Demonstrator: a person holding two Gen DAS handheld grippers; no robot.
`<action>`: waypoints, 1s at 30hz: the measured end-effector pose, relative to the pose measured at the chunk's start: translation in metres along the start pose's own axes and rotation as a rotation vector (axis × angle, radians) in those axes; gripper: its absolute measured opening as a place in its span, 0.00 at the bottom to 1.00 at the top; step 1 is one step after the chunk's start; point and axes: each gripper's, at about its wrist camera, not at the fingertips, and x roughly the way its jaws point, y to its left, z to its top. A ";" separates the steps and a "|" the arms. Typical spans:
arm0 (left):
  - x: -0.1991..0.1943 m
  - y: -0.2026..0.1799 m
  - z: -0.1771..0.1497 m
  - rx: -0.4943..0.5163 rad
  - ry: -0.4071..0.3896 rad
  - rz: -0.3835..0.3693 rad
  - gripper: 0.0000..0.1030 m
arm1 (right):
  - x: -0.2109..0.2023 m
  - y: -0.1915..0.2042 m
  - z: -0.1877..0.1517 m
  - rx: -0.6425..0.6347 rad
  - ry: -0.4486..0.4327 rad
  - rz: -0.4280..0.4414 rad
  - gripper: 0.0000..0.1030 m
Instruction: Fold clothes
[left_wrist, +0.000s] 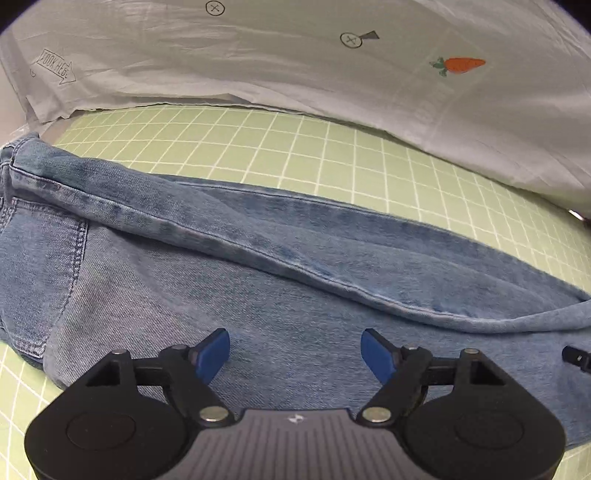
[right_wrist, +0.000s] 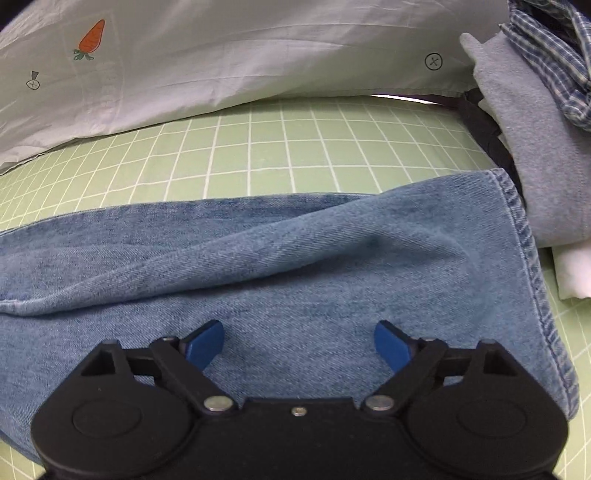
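A pair of light blue jeans (left_wrist: 229, 266) lies across a green grid mat (left_wrist: 280, 147). In the left wrist view I see the waist end with a back pocket at the left. My left gripper (left_wrist: 295, 349) is open and empty, just above the denim. In the right wrist view the jeans (right_wrist: 295, 258) show their leg end, with the stitched hem at the right. My right gripper (right_wrist: 299, 341) is open and empty over the leg. Its tip also shows in the left wrist view at the right edge (left_wrist: 576, 356).
A white sheet with a carrot print (left_wrist: 332, 62) lies beyond the jeans; it also shows in the right wrist view (right_wrist: 240, 62). A grey folded garment (right_wrist: 532, 155), a blue plaid shirt (right_wrist: 554, 55) and a white cloth (right_wrist: 572, 273) are stacked at the right.
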 end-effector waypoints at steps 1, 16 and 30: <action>0.005 0.001 0.000 0.016 0.009 0.013 0.76 | 0.002 0.002 0.002 0.000 0.001 0.005 0.88; 0.058 -0.003 0.055 0.111 -0.140 0.085 0.78 | 0.040 0.033 0.054 -0.033 -0.045 0.081 0.92; 0.006 0.052 0.038 -0.090 -0.220 0.074 0.84 | 0.006 0.054 0.038 -0.038 -0.094 0.084 0.95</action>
